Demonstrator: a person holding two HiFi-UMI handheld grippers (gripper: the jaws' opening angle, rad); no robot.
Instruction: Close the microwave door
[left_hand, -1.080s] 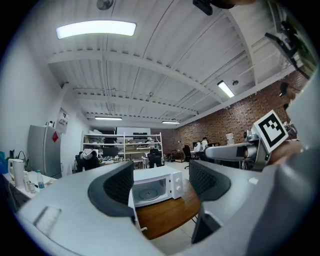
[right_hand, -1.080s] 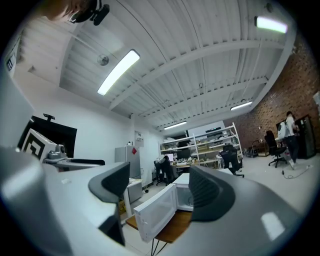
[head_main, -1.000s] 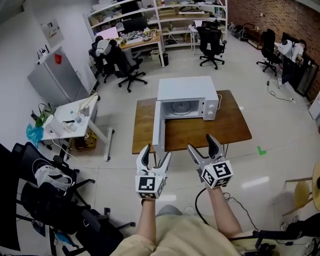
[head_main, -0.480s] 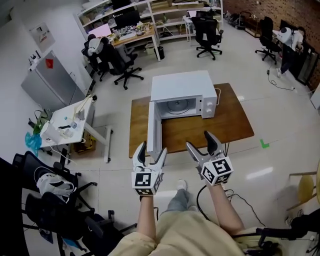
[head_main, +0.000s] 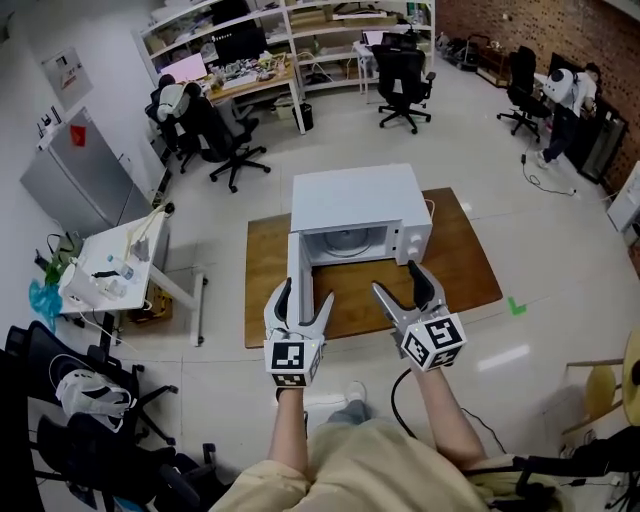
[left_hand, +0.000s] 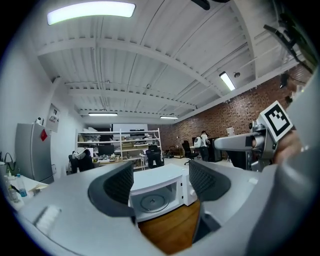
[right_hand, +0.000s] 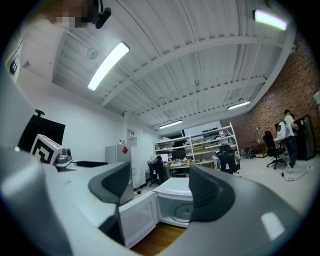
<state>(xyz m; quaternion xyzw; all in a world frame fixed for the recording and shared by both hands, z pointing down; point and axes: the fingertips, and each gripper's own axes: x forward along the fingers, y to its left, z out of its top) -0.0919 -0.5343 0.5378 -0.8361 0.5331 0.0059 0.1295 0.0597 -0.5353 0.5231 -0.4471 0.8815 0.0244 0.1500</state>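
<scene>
Closest to you, your left tool (head_main: 305, 295) is held out with its jaws spread and nothing between them; its own view looks through the gap at the oven's open cavity and the wood below. Your right tool (head_main: 398, 280) is just beside it at about the same height, also spread wide and empty, and its view frames the swung-out door and the cavity beyond. Neither tool looks to be touching anything yet. Just past the left tool, the microwave door (head_main: 296, 275) stands fully open, hinged at the oven's left side and pointing back toward you along the left part of the counter (head_main: 465, 260); in the head view its free end sits right at the left tool's tips. The microwave (head_main: 355, 200) itself rests at the far edge of the counter, turntable (head_main: 345, 240) in plain sight. So, judging by this, nothing of the task is done: you have only made the approach, and the contact and the whole swing shut are left. Farther off are office chairs (head_main: 225, 140), shelving (head_main: 290, 30) and a grey fridge (head_main: 65, 175). Against a second ago, you have walked in: counter and oven sit lower and nearer, the door end that lay beside the left tool now meets it, and both tools have kept their jaws apart.
</scene>
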